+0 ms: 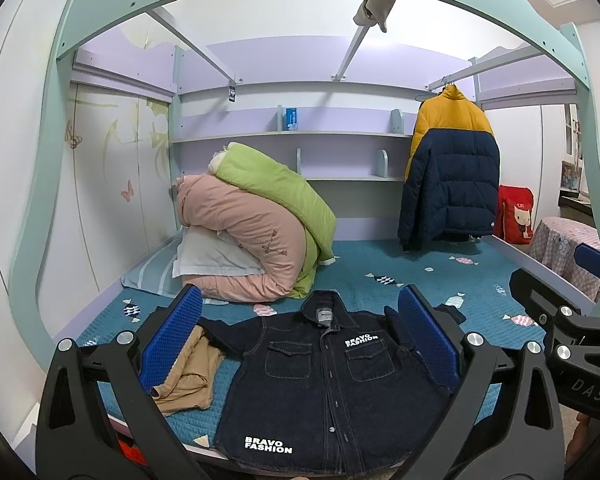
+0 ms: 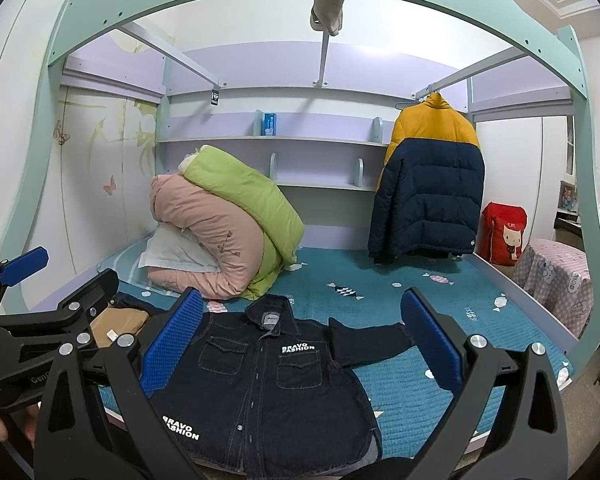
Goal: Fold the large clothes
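A dark denim jacket [image 1: 320, 392] with white "BRAVO FASHION" print lies flat, front up, collar away from me, on the teal bedspread [image 1: 380, 268]. It also shows in the right wrist view [image 2: 260, 384], one sleeve spread to the right. My left gripper [image 1: 300, 344] is open and empty, above the jacket's near part. My right gripper [image 2: 300, 344] is open and empty, over the jacket's right half; it shows at the right edge of the left view [image 1: 560, 312]. The left gripper shows at the left of the right view [image 2: 40, 312].
A tan garment [image 1: 188, 376] lies left of the jacket. Rolled pink and green quilts [image 1: 260, 232] with a pillow sit at the back left. A yellow-and-navy puffer jacket [image 1: 452, 172] hangs at the back right. A red bag [image 1: 514, 220] and a covered stool [image 1: 568, 252] stand beside the bed.
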Available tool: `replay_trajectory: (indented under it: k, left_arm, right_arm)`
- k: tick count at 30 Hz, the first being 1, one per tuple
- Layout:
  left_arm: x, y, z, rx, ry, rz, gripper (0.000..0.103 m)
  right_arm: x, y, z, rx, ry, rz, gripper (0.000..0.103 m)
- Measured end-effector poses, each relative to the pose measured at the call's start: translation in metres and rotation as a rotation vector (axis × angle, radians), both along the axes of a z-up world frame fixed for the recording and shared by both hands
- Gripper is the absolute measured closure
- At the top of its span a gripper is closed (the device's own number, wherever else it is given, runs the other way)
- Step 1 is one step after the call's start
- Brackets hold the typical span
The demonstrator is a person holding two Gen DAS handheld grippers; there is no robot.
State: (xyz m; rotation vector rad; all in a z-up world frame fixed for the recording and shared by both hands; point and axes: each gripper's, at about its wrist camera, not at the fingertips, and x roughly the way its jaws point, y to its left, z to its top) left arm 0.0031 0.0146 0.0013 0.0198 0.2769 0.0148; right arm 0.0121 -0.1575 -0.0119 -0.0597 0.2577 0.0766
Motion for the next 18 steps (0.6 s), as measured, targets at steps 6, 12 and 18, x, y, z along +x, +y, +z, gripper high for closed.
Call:
replay_trajectory:
  k: [6, 12, 18]
  left_arm:
    - [-0.0013, -0.0011, 0.0048, 0.003, -0.007, 0.004, 0.005]
    - [-0.0026, -0.0062, 0.0084, 0.012, -0.01, 0.007, 0.005]
    - [-0.0019, -0.0064, 0.0089, 0.014, -0.01, 0.006, 0.005]
  right_arm:
    - [0.0002, -0.0002, 0.0016, 0.005, -0.002, 0.001, 0.007]
    - [-0.0002, 0.0001, 0.0015, 0.006, -0.003, 0.0, 0.007]
    - [-0.0001, 0.0001, 0.0013, 0.006, -0.002, 0.0, 0.007]
